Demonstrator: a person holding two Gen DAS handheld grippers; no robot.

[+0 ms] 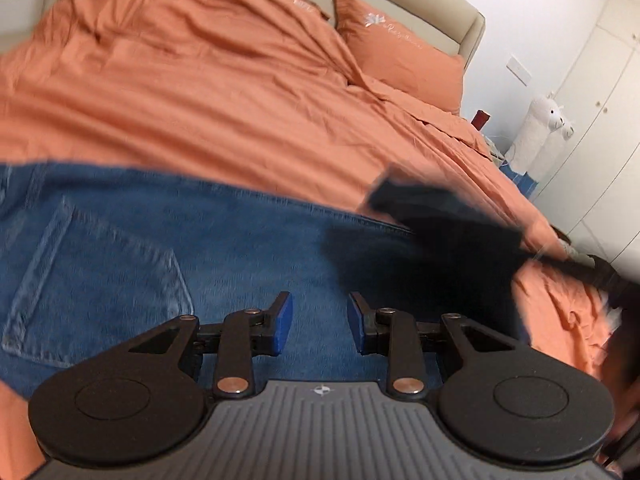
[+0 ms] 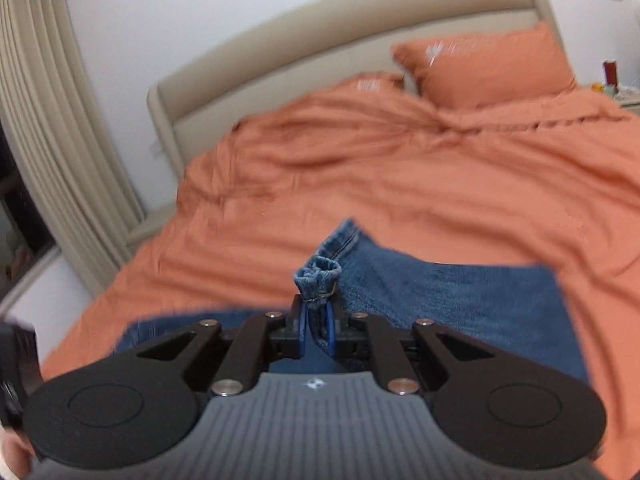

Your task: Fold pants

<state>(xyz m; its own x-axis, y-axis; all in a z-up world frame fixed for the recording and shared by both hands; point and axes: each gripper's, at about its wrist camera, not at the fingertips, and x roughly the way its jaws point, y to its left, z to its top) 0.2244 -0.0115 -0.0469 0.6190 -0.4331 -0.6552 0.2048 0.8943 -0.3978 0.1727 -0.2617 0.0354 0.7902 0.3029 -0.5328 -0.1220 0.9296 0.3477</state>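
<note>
Right wrist: right gripper fingers pinch jeans hem, mid-fold over bed; left gripper fingers part-open, empty. Next: lay hem at waistband.

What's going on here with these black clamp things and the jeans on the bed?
A person is folding blue jeans on a bed with an orange duvet, using a hand-held gripper in each hand. The right gripper is shut on a bunched bit of denim, apparently a hem or seam end. The left gripper hangs open over the jeans near the back pocket, holding nothing. Both views are motion-blurred, so the fold looks underway.
</note>
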